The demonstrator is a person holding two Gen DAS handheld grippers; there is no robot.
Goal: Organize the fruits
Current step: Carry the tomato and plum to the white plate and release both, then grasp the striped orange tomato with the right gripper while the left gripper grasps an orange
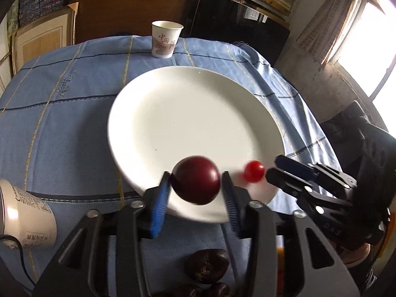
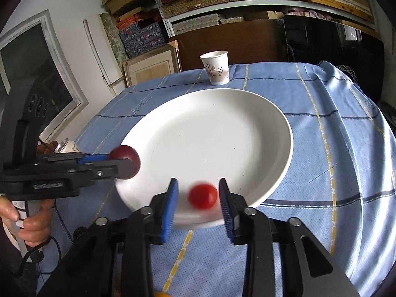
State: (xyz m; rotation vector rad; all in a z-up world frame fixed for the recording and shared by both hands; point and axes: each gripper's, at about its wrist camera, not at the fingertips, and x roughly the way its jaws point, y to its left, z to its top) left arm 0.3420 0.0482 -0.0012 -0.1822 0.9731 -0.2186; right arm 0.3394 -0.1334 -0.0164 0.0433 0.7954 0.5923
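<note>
A large white plate (image 1: 173, 113) lies on the blue checked cloth; it also shows in the right wrist view (image 2: 210, 133). My left gripper (image 1: 196, 188) has its jaws spread around a dark red plum (image 1: 196, 179) over the plate's near rim; the left pad touches it, the right stands just off it. In the right wrist view the plum (image 2: 125, 159) sits at the left gripper's fingertips. My right gripper (image 2: 198, 198) is open, with a blurred red cherry tomato (image 2: 202, 196) loose between its pads above the plate's near edge. The tomato (image 1: 253, 171) also shows in the left wrist view.
A paper cup (image 1: 165, 39) stands at the table's far edge. A white can (image 1: 24, 220) lies at the near left. Dark wrinkled fruits (image 1: 206, 266) lie under the left gripper. The cloth drops off the table at the right (image 2: 358, 148).
</note>
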